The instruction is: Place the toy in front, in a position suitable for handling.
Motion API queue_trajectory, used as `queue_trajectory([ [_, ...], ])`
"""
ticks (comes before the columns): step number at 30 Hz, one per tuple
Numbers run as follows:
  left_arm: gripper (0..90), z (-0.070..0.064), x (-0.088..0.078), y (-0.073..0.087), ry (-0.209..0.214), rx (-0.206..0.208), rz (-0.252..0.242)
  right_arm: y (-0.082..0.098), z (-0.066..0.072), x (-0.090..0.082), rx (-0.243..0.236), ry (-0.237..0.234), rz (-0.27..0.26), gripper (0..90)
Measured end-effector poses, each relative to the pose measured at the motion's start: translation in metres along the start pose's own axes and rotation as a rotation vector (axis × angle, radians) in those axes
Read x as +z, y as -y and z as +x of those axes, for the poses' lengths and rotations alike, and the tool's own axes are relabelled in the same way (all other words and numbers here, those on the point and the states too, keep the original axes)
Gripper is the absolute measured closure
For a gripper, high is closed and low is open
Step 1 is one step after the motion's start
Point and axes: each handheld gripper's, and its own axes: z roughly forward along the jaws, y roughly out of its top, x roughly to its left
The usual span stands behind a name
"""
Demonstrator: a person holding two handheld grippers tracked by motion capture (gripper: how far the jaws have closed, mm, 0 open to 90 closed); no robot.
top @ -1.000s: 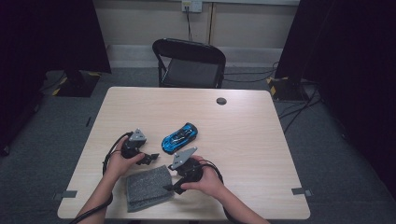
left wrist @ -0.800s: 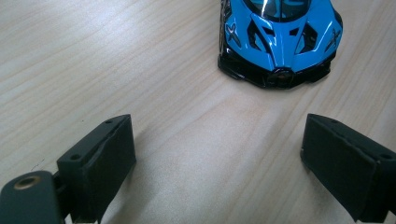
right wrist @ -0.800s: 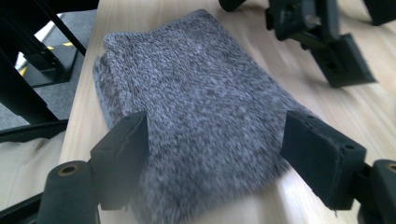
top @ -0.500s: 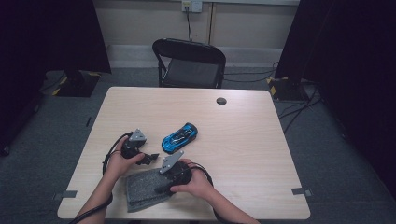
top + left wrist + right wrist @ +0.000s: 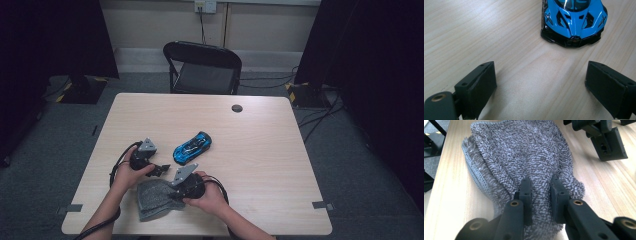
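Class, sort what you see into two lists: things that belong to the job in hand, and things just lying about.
In the job:
- grey cloth, pinched in the right gripper, whose jaws have just closed
- blue toy car, ahead of the open left gripper

Lying about:
- black chair
- small dark disc on the table

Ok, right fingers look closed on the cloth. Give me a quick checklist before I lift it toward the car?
1. Right gripper grip: ok. The jaws have just been closing and now pinch a fold of the cloth at its near edge.
2. Depth of bite: cannot tell. The pinch is at the edge, so it may slip.
3. Left gripper: ok. Open, nothing between its fingers, resting beside the cloth.
4. Car: ok. It sits on the table, apart from the cloth and just ahead of the left gripper.
5. Cloth free to lift: ok. Nothing lies on it.
6. Lift path: not ok. The left gripper lies between cloth and car.
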Motion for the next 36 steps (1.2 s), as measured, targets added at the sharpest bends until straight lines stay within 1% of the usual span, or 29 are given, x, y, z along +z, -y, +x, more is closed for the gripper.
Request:
queue_trajectory([
  [5, 9.5, 0.000, 0.000, 0.000, -0.001, -0.002, -0.001, 0.003, -0.002, -0.008, 0.011, 0.012, 0.000, 76.3],
  [6, 9.6, 0.000, 0.000, 0.000, -0.001, -0.002, -0.002, 0.005, -0.004, -0.011, 0.005, 0.020, 0.006, 76.4],
  [10, 9.6, 0.000, 0.000, 0.000, -0.002, -0.001, -0.001, 0.011, -0.009, -0.023, 0.011, 0.036, 0.010, 76.4],
  [14, 9.6, 0.000, 0.000, 0.000, -0.001, -0.001, -0.001, 0.022, -0.015, -0.037, 0.037, 0.047, 0.005, 76.4],
  [18, 9.6, 0.000, 0.000, 0.000, 0.000, 0.000, 0.000, 0.032, -0.018, -0.053, 0.057, 0.071, -0.003, 76.4],
  [22, 9.5, 0.000, 0.000, 0.000, -0.003, 0.000, 0.000, 0.044, -0.025, -0.069, 0.082, 0.099, -0.001, 76.4],
  [24, 9.6, -0.001, 0.000, 0.000, -0.006, -0.005, 0.000, 0.050, -0.027, -0.076, 0.091, 0.111, -0.002, 76.4],
  [26, 9.6, -0.001, 0.000, -0.001, 0.001, 0.002, 0.007, 0.056, -0.029, -0.082, 0.101, 0.121, 0.001, 76.4],
  [27, 10.4, -0.001, -0.001, -0.002, -0.008, 0.001, 0.012, 0.059, -0.030, -0.086, 0.104, 0.126, 0.001, 76.4],
  [29, 17.3, -0.003, -0.001, -0.004, 0.000, 0.013, 0.010, 0.066, -0.033, -0.094, 0.119, 0.141, -0.003, 76.4],
  [30, 17.6, -0.004, -0.001, -0.005, -0.011, 0.025, 0.015, 0.069, -0.034, -0.097, 0.123, 0.146, -0.004, 76.4],
  [31, 16.2, -0.005, -0.001, -0.007, -0.023, 0.032, 0.011, 0.073, -0.035, -0.101, 0.130, 0.156, -0.004, 76.3],
  [33, 16.2, -0.007, -0.002, -0.011, -0.035, 0.057, 0.002, 0.081, -0.038, -0.108, 0.152, 0.164, -0.007, 76.3],
  [34, 16.2, -0.008, -0.002, -0.013, -0.033, 0.060, -0.003, 0.084, -0.039, -0.111, 0.159, 0.171, -0.007, 76.3],
  [36, 16.1, -0.011, 0.000, -0.017, -0.014, 0.064, -0.007, 0.090, -0.039, -0.114, 0.167, 0.180, 0.000, 76.3],
])
